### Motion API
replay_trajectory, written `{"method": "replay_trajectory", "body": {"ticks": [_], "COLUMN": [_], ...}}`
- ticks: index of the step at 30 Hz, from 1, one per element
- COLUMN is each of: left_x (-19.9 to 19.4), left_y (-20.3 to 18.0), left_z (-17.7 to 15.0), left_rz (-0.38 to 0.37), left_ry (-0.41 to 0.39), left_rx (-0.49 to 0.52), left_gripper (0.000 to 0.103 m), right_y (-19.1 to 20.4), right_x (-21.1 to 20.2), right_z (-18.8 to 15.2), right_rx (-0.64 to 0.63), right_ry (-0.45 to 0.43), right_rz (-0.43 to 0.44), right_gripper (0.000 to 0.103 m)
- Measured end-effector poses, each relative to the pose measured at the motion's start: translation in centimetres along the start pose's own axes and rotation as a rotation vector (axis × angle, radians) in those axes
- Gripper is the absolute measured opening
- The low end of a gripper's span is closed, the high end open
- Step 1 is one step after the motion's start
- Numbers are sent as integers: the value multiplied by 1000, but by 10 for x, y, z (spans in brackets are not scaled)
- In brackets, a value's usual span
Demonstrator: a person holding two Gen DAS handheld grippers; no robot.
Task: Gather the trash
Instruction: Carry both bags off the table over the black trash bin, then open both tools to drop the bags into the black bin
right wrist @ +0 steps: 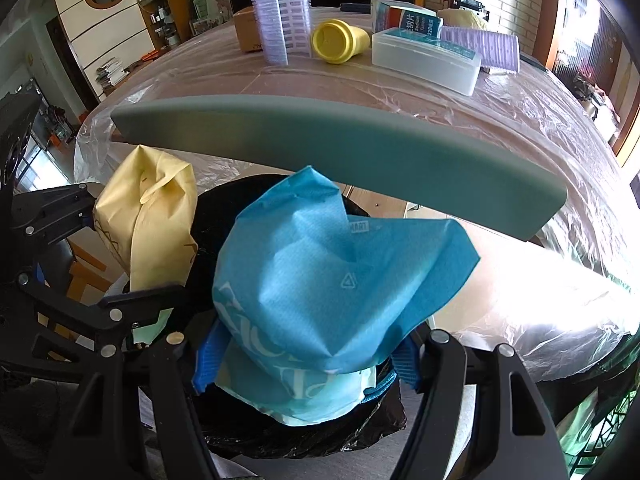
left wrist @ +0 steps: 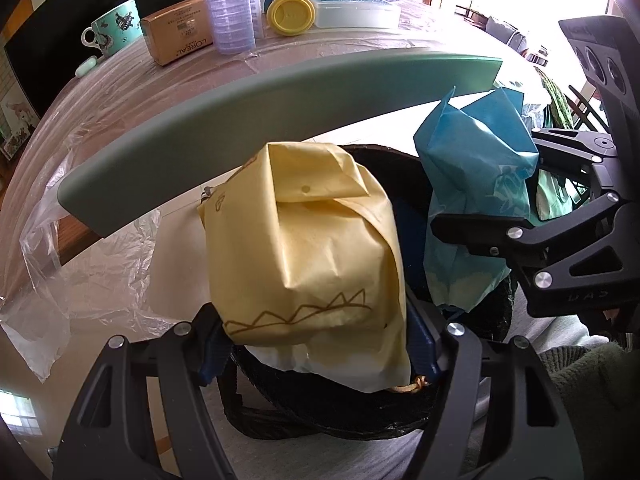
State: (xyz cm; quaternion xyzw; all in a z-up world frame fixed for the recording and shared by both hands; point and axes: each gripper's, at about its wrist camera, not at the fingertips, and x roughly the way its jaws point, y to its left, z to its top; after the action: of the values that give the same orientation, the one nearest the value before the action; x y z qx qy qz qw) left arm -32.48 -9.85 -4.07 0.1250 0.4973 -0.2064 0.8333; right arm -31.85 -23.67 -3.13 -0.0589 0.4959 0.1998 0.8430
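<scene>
My left gripper (left wrist: 316, 344) is shut on a crumpled yellow paper bag (left wrist: 312, 248) and holds it over a bin lined with a black bag (left wrist: 304, 428). My right gripper (right wrist: 308, 356) is shut on a crumpled blue paper bag (right wrist: 320, 280) and holds it over the same black-lined bin (right wrist: 304, 440). The blue bag also shows in the left wrist view (left wrist: 476, 184), to the right of the yellow one. The yellow bag shows in the right wrist view (right wrist: 148, 216), to the left, with the left gripper's fingers (right wrist: 60, 208) on it.
A grey-green chair back (left wrist: 256, 120) arcs just beyond both bags, also in the right wrist view (right wrist: 340, 148). Behind it is a plastic-covered table (right wrist: 360, 92) with a yellow cup (right wrist: 340, 42), a clear box (right wrist: 428, 60), purple cup stacks (left wrist: 228, 12), a cardboard box (left wrist: 176, 36) and a teal mug (left wrist: 116, 28).
</scene>
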Motion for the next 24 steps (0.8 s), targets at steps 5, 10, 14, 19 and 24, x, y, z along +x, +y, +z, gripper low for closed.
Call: {"method": "replay_trajectory", "body": {"ticks": [5, 10, 14, 19, 24], "left_x": [1, 4, 5, 2, -14], "left_y": [0, 2, 5, 13, 15], "left_z": [0, 1, 2, 3, -1], "left_rz": [0, 0, -7, -52, -26], "left_ry": [3, 9, 6, -38, -81], "left_rx": [-1, -5, -14, -47, -46], "left_gripper": [72, 72, 72, 88, 88], "right_y": [0, 0, 0, -1, -3], "right_x": [1, 2, 3, -4, -21], "right_z": [0, 0, -1, -1, 0], "right_rx": [5, 16, 26, 33, 30], "right_ry": [3, 7, 2, -28, -62], "right_rz": [-2, 0, 1, -10, -23], "right_gripper": [68, 68, 77, 88, 88]}}
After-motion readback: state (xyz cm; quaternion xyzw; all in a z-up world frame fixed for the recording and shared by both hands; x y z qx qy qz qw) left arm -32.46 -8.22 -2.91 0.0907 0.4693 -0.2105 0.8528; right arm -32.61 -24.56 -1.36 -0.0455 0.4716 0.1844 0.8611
